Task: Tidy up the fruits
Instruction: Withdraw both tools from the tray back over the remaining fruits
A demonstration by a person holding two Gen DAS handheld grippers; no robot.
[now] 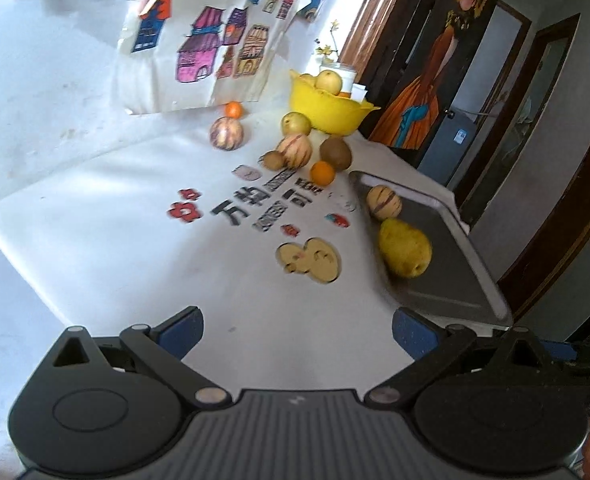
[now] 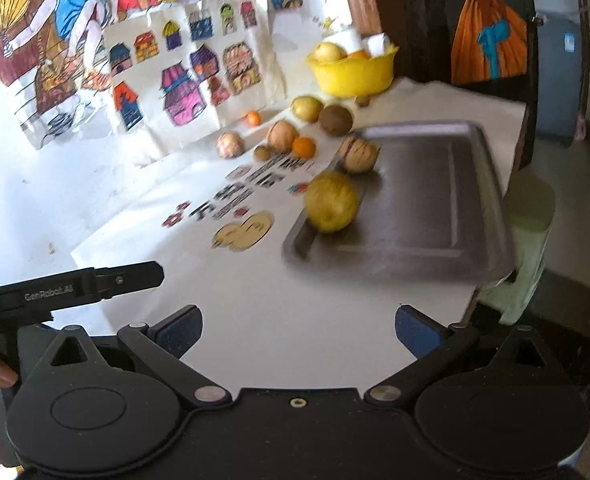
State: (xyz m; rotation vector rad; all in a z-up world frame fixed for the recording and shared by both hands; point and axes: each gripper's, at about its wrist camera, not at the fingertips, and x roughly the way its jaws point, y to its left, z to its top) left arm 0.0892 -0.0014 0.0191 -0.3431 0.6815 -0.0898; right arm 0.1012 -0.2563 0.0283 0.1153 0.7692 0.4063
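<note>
Both grippers hover over the white surface with jaws spread wide, holding and touching nothing: the left gripper and the right gripper. On the metal tray lie a yellow pear and a striped melon. More fruit sits loose near the yellow bowl.

Bright light falls on the white wall hung with coloured house drawings, a cartoon poster beside them, and to the right stand a wooden frame and dark doors.
</note>
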